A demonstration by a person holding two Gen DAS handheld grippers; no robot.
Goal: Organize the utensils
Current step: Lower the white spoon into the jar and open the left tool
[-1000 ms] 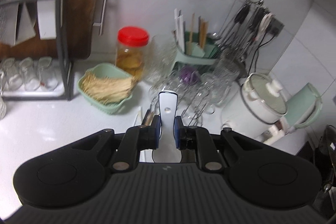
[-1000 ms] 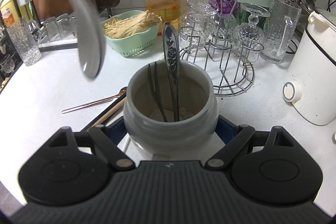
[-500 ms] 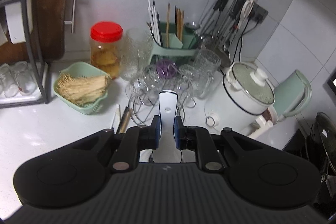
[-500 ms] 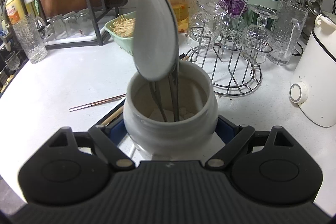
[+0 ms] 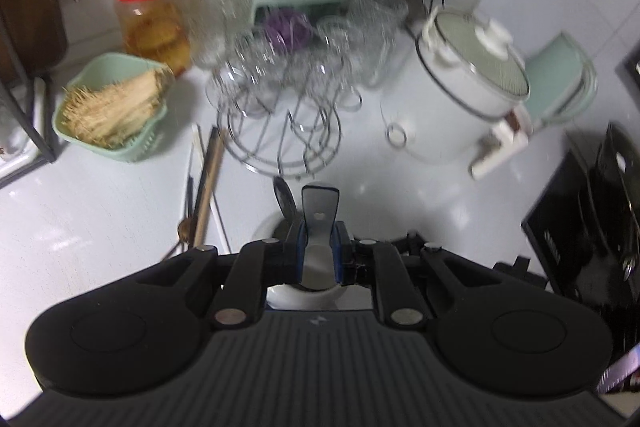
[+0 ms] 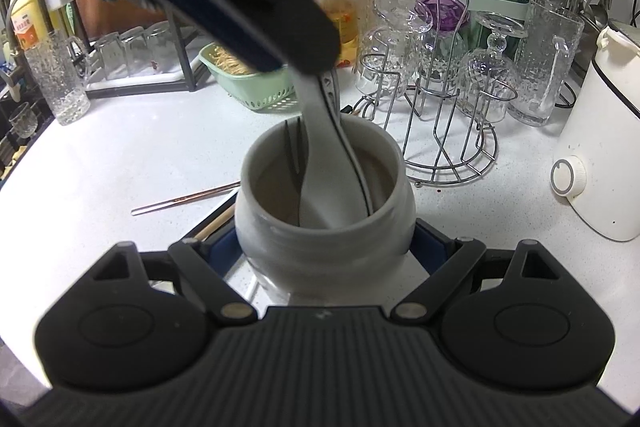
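A grey ceramic jar (image 6: 324, 227) stands on the white counter, and my right gripper (image 6: 324, 247) is shut on its sides. Inside it stand a dark fork (image 6: 294, 155) and a dark-handled utensil. My left gripper (image 5: 319, 247) is shut on the handle of a white ceramic spoon (image 6: 324, 183). It comes down from the upper left in the right wrist view, and the spoon's bowl is inside the jar's mouth. In the left wrist view the jar's rim (image 5: 266, 227) shows just below the fingers.
A metal chopstick (image 6: 184, 201) and wooden chopsticks (image 5: 210, 179) lie on the counter left of the jar. Behind stand a wire glass rack (image 6: 444, 131), a green basket of sticks (image 6: 248, 83), a red-lidded jar (image 6: 336, 7) and a white cooker (image 6: 604, 147) at right.
My left gripper came down and across with the white spoon, from beside the jar to above it, and lowered the spoon's bowl into the jar. My right gripper kept still on the jar.
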